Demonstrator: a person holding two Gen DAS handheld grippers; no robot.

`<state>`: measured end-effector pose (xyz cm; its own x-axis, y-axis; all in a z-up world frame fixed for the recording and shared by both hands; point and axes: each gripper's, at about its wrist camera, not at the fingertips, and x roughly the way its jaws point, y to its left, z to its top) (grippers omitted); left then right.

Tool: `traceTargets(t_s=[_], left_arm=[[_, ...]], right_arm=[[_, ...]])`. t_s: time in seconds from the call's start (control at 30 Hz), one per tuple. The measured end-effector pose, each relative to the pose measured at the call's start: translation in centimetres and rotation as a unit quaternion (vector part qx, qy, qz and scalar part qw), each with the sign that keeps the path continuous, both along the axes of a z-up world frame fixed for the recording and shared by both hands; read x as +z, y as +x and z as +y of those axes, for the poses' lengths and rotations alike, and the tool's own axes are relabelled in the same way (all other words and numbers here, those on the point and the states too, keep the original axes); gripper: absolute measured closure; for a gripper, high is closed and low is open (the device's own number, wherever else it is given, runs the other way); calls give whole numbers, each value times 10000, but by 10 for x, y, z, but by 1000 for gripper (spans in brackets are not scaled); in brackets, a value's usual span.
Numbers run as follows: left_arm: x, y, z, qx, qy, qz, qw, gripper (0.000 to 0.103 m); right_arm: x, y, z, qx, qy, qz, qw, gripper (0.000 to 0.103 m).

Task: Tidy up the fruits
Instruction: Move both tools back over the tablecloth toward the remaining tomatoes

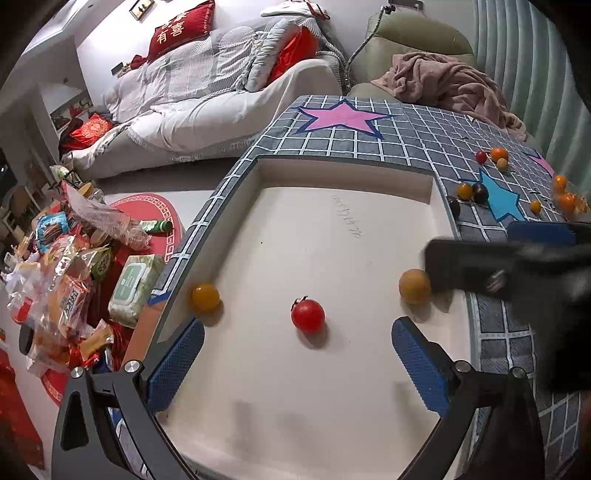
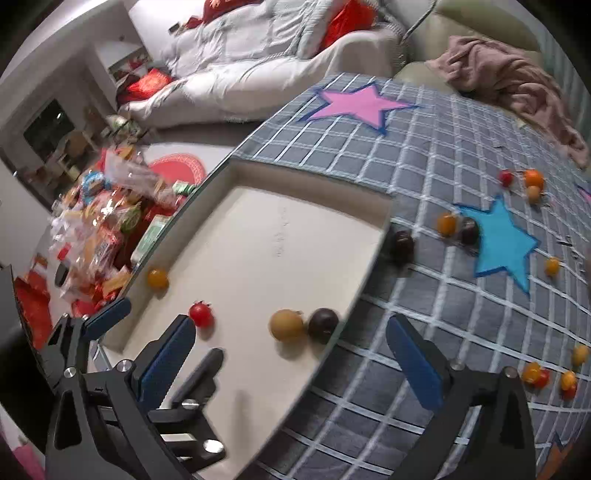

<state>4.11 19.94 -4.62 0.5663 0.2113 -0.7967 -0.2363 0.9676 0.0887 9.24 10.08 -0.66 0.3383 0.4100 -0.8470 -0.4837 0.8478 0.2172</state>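
1. The desk (image 2: 424, 302) carries a grey checked cloth with pink and blue stars; we work at its left edge, where the cream tray (image 1: 332, 221) sits flush against that edge.
2. Our left gripper (image 1: 295, 363) hangs over the tray's near end with its jaws wide apart and nothing between them. Our right gripper (image 2: 291, 363) straddles the tray's right rim, jaws likewise apart and empty.
3. Four fruits lie in the tray: a yellow one (image 1: 205, 297) against the left wall, a red tomato (image 1: 307, 316) mid-floor, a tan fruit (image 2: 286, 325) and a dark plum (image 2: 323, 325) touching each other at the right rim.
4. The red tomato lies straight ahead of the left jaws, centred on their gap; it is round, so no long axis matters.
5. We judge the loose fruits (image 2: 448, 224) still on the cloth, toward the desk's right side, to be the work left; the right gripper is the nearer one.
6. Writing: faint pencil marks on the tray floor, unreadable; a red cushion (image 1: 183, 27) on the sofa reads "有喜".
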Motion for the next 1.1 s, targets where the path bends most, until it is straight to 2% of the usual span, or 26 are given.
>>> traceTargets(t_s=[0.1,0.27,0.7,0.83,0.97,1.1], left_arm=[[5,-8,-5,-29,2,-41,10000,1],[11,-19,-24,-223,-40,-32,9997,1],[31,-29,-96,-1009,67,-120,9948,1],[32,-24,-122,-1263,71,-57,9920,1],[32,-17,-151,-1612,-88,43,9869,1],[33,-7,-183,-1945,139,-12,9808,1]], right_arm=[[4,-5,-17,-63,135,110,9998,0],[4,-19,-48,-235,82,153,9996,0],[-11,-44,-149,-1022,9,402,9939,0],[-17,-44,-187,-1418,-77,414,9890,0],[-23,-41,-224,-1760,-209,400,9834,0],[-25,-37,-253,-1919,-495,216,9799,0]])
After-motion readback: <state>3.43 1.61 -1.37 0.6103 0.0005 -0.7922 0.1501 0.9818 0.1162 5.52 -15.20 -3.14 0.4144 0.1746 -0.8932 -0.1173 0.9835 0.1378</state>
